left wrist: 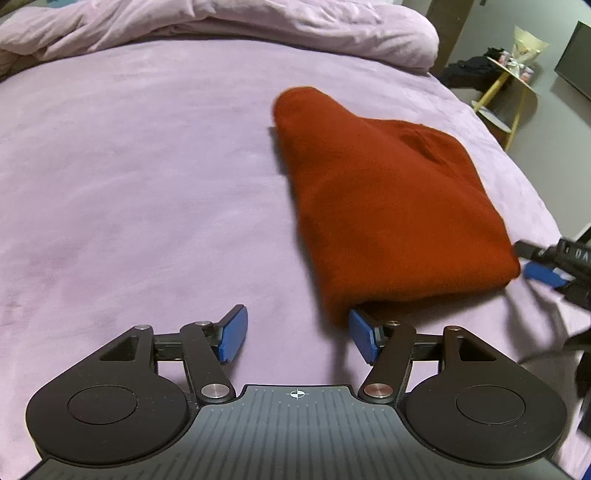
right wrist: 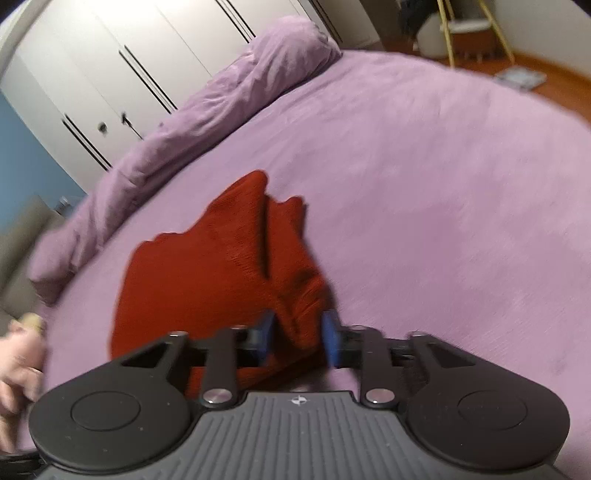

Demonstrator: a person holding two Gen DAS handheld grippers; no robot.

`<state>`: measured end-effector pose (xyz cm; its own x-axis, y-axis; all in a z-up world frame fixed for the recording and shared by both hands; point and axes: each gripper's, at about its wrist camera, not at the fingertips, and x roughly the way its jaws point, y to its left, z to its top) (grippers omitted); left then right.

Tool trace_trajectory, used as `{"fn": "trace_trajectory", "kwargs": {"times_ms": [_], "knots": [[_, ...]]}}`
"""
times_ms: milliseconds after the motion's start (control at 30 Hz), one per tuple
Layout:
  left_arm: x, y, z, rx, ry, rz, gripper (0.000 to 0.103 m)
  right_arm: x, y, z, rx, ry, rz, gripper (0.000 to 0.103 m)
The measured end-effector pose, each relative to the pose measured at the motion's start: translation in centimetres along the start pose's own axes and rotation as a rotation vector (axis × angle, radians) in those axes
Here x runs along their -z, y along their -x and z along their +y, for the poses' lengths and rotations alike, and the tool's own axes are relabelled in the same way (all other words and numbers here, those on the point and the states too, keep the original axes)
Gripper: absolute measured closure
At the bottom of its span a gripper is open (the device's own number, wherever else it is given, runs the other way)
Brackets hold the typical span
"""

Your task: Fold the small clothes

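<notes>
A folded red knit garment (left wrist: 388, 199) lies on the purple bed cover (left wrist: 147, 166). My left gripper (left wrist: 297, 338) is open at the garment's near corner, with its right finger (left wrist: 362, 338) touching the cloth edge and nothing between the jaws. In the right wrist view the garment (right wrist: 221, 273) lies just ahead. My right gripper (right wrist: 297, 338) has its jaws partly apart with a fold of the red cloth between them; the view is blurred. The right gripper also shows at the right edge of the left wrist view (left wrist: 546, 266), beside the garment's corner.
A rumpled purple duvet (left wrist: 221, 26) lies along the far side of the bed. A yellow-legged side table (left wrist: 509, 85) stands beyond the bed's right edge. White wardrobe doors (right wrist: 110, 74) are behind the bed. A person's hand (right wrist: 18, 362) is at the left edge.
</notes>
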<state>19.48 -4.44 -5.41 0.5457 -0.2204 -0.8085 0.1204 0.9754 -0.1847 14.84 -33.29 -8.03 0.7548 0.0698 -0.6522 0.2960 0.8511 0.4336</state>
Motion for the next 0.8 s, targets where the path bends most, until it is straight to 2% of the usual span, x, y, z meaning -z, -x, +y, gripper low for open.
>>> {"fn": "trace_trajectory", "kwargs": {"times_ms": [67,133,200,267,333,367,433,500,700,800], "knots": [[0.1,1.2,1.7,-0.039,0.021,-0.02,0.036,-0.6,0.8,-0.2,0.079,0.05,-0.049,0.057],[-0.7,1.9,3.3,-0.072,0.088,-0.061,0.036,-1.5,1.3,0.0,0.079,0.086,-0.094,0.057],[-2.1,1.7,3.9,-0.059,0.157,-0.088,0.036,-2.5,0.8,0.7,0.008,0.082,-0.094,0.06],[-3.9,1.0,3.4,-0.025,0.205,-0.123,0.036,-3.1,-0.3,3.0,-0.083,0.111,-0.073,0.064],[-5.9,-0.1,2.0,-0.006,0.204,-0.159,0.036,-3.3,-2.0,6.4,-0.161,0.23,-0.066,0.065],[-6.7,-0.7,1.3,-0.004,0.202,-0.168,0.035,-3.3,-3.1,8.0,-0.164,0.295,-0.069,0.066],[-8.3,-2.0,-0.1,0.001,0.204,-0.184,0.034,-3.6,-5.4,10.1,-0.12,0.365,-0.061,0.068],[-9.3,-3.5,-1.4,-0.015,0.178,-0.208,0.031,-4.5,-7.8,10.8,-0.092,0.359,-0.036,0.073],[-11.2,-7.5,-3.5,-0.024,0.139,-0.233,0.03,-5.8,-11.6,9.2,0.008,0.339,-0.046,0.08],[-11.8,-9.3,-3.8,-0.068,0.11,-0.234,0.026,-5.6,-12.2,8.6,0.027,0.346,-0.066,0.08]]}}
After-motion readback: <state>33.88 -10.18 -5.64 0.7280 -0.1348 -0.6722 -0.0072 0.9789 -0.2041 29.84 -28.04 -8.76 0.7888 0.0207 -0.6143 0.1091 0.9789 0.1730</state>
